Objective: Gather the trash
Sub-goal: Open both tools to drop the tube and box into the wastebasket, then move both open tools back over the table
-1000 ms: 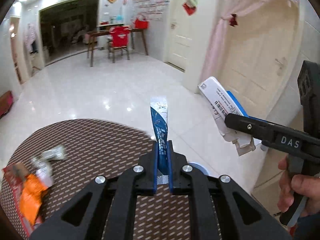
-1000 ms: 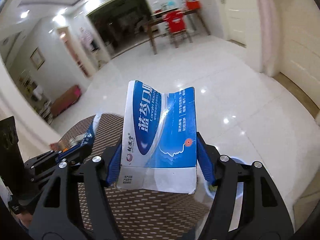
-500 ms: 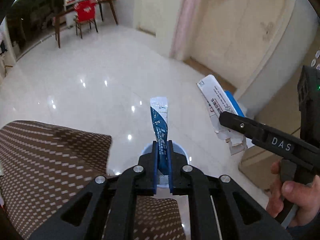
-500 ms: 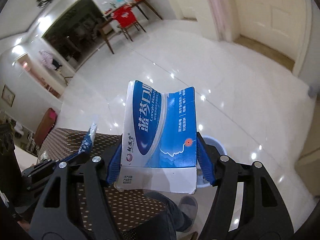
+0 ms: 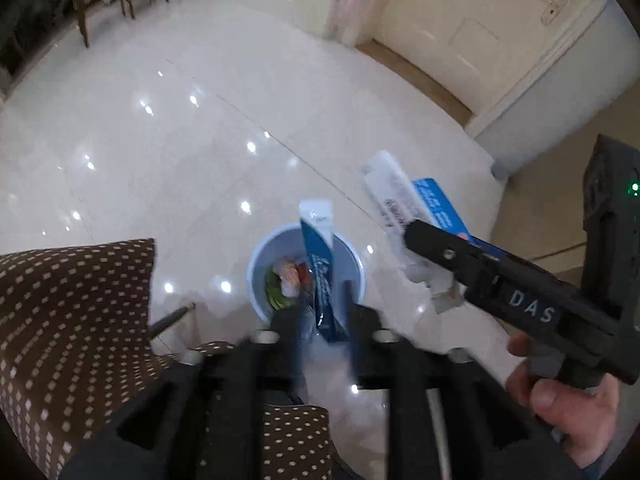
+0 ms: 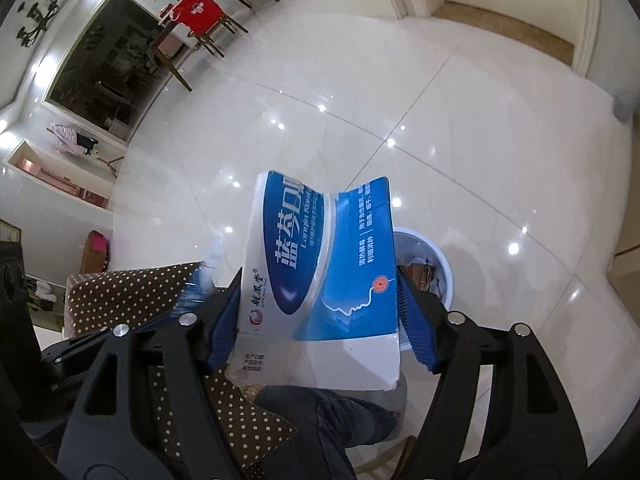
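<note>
The left gripper (image 5: 322, 320) has just been opening its jaws; the blue sachet (image 5: 320, 268) stands loose between them, directly above the pale bin (image 5: 260, 256) on the floor ahead. The right gripper (image 6: 320, 320) has also just been opening, and the blue-and-white box (image 6: 320, 280) sits between its parted pads, a gap showing on the right; the bin lies just beyond it.

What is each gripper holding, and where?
Jaws have just been opening. Left gripper: nothing, blue-white foil sachet loose between them. Right gripper: blue cardboard box sides, grip unclear.
</note>
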`<state>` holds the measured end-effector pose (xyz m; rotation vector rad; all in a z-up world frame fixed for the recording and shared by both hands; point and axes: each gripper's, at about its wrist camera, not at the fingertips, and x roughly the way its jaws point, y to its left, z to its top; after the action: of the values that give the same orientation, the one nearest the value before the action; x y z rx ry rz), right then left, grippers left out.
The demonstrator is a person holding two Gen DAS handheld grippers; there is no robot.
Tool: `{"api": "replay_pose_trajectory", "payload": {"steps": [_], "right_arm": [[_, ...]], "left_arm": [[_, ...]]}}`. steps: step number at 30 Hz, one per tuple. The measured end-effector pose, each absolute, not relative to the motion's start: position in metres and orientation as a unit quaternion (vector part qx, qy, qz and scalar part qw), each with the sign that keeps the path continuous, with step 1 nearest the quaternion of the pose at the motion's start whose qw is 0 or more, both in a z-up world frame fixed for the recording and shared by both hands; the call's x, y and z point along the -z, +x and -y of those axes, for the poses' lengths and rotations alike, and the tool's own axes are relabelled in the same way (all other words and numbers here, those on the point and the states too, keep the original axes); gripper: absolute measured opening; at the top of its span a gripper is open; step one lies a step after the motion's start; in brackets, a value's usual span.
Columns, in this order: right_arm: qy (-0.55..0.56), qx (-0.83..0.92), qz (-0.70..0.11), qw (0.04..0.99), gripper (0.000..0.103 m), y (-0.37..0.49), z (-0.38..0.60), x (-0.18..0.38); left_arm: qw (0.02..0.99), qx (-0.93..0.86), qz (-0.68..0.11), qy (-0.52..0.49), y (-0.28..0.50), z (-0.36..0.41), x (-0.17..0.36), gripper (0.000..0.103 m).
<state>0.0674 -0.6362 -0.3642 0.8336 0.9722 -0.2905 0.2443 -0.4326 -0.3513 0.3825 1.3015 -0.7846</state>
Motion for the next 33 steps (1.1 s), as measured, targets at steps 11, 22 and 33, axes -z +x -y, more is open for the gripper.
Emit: {"api": "replay_pose_trajectory", "payload": {"steps": [11,22,33], "right_arm": [[0.412,0.16,-0.446,0.778,0.097,0.056,0.648,0.376],[0.365,0.177,-0.407,0.818,0.097,0.041,0.617,0.307],[0.308,0.15,-0.355,0.87,0.097,0.035,0.564,0.223]], "left_arm": [[0.745,0.316,-0.563,0.165,0.249,0.413,0.34,0.085],[0.79,0.337,-0.494,0.135,0.213,0.376,0.265,0.087],[0.84,0.323,-0.427,0.089,0.19,0.295,0.196,0.087]]}}
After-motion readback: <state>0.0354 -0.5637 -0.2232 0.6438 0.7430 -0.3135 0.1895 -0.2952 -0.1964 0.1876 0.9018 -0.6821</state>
